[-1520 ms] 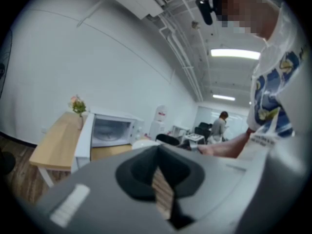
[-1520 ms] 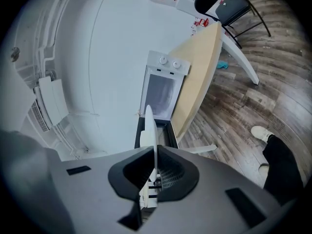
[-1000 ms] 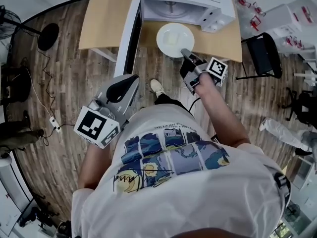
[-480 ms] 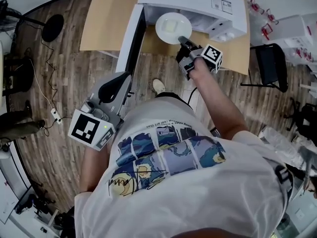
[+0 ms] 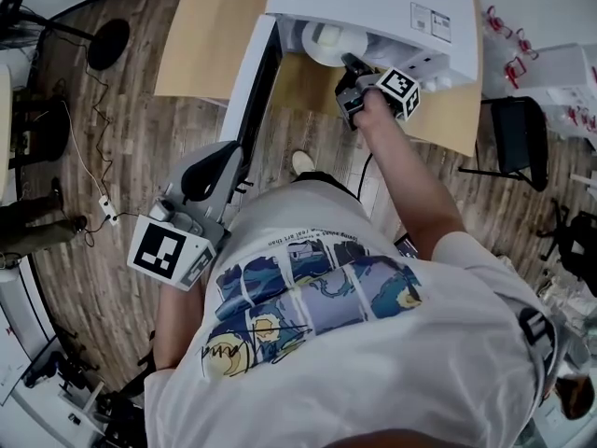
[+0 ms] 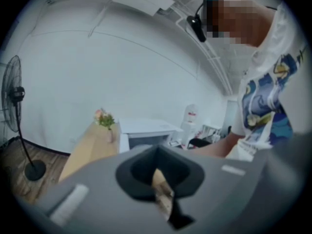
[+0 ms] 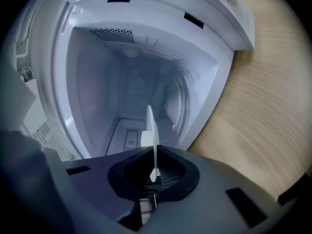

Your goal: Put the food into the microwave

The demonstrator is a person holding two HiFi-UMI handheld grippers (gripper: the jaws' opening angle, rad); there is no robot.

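A white microwave [image 5: 373, 7] stands on a tan table [image 5: 205, 35], its door [image 5: 256, 82] swung open to the left. My right gripper [image 5: 350, 65] is shut on the rim of a white plate [image 5: 326, 40], which reaches into the oven's mouth. In the right gripper view the plate [image 7: 151, 126] shows edge-on, a pale piece of food [image 7: 145, 138] on it, with the bare white cavity [image 7: 136, 82] right ahead. My left gripper [image 5: 210, 177] hangs low by my body near the door's outer edge, jaws together with nothing in them [image 6: 163, 199].
A black chair [image 5: 518, 129] stands right of the table. At the far left of the wooden floor are a fan base [image 5: 107, 45] and cables. My shoe [image 5: 300, 163] is in front of the table. A flower vase [image 6: 105, 121] sits on the table beside the microwave.
My right gripper has carried the plate from in front of the microwave into its opening. The left gripper has drifted a little toward the door.
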